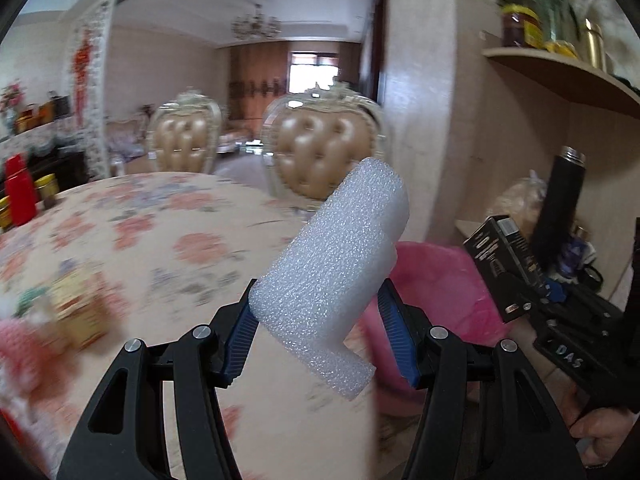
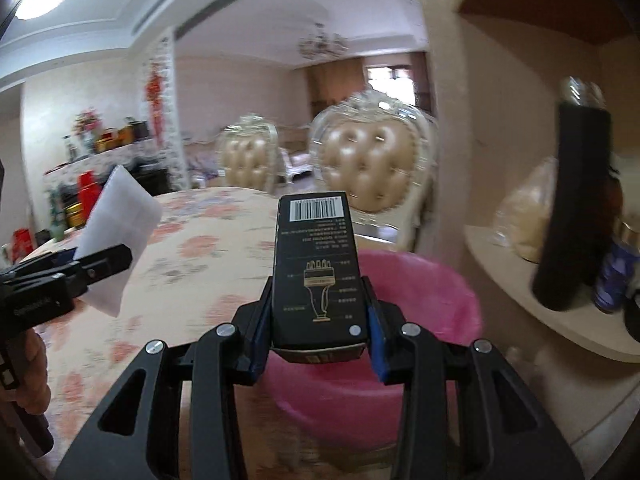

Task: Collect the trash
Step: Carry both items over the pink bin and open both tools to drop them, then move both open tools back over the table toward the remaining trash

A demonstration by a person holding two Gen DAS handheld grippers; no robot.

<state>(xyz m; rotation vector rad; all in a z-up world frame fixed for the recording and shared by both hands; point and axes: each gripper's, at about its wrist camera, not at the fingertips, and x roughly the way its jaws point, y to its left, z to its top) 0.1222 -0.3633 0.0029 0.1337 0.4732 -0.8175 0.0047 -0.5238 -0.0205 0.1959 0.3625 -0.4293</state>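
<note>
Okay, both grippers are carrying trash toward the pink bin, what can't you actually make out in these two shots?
- Pink bin interior: right wrist view, hidden by the black box and right gripper.
- Items on the table's left edge: left wrist view, motion-blurred.
- White foam piece: hides the table behind it, left wrist view.

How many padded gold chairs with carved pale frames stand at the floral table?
2. One padded gold chair stands at the far edge of the floral table, behind the pink-lined bin; the other is to its left. More may be hidden.
</note>
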